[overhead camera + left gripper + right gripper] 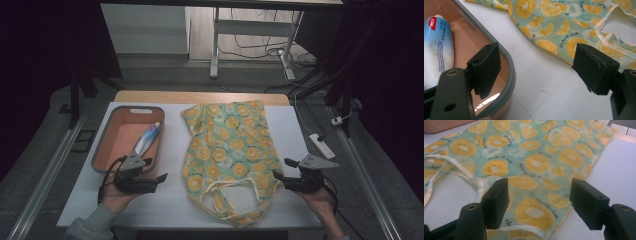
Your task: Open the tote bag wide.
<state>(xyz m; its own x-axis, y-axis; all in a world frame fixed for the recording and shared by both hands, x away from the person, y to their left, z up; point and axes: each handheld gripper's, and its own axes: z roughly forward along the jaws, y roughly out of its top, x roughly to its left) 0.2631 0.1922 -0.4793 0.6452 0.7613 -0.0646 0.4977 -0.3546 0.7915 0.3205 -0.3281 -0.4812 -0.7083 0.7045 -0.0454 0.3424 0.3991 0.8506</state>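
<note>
A fabric bag (230, 150) printed with orange and kiwi slices lies flat on the white table (170, 200), its pale handles (227, 192) toward the near edge. A blue and white toothpaste tube (147, 137) lies in a salmon bin (114, 145) with a grey rim. My left gripper (152, 172) hovers open at the bin's near right corner (509, 82), with nothing between its pads. My right gripper (281, 169) is open at the bag's right edge, its jaws standing over the fabric (536, 170) without pinching it.
A wooden strip (200, 96) runs along the table's far edge. A white power strip (321, 145) and cables lie on the floor to the right. Metal rails (50, 170) flank the table. Bare table surface lies between bin and bag.
</note>
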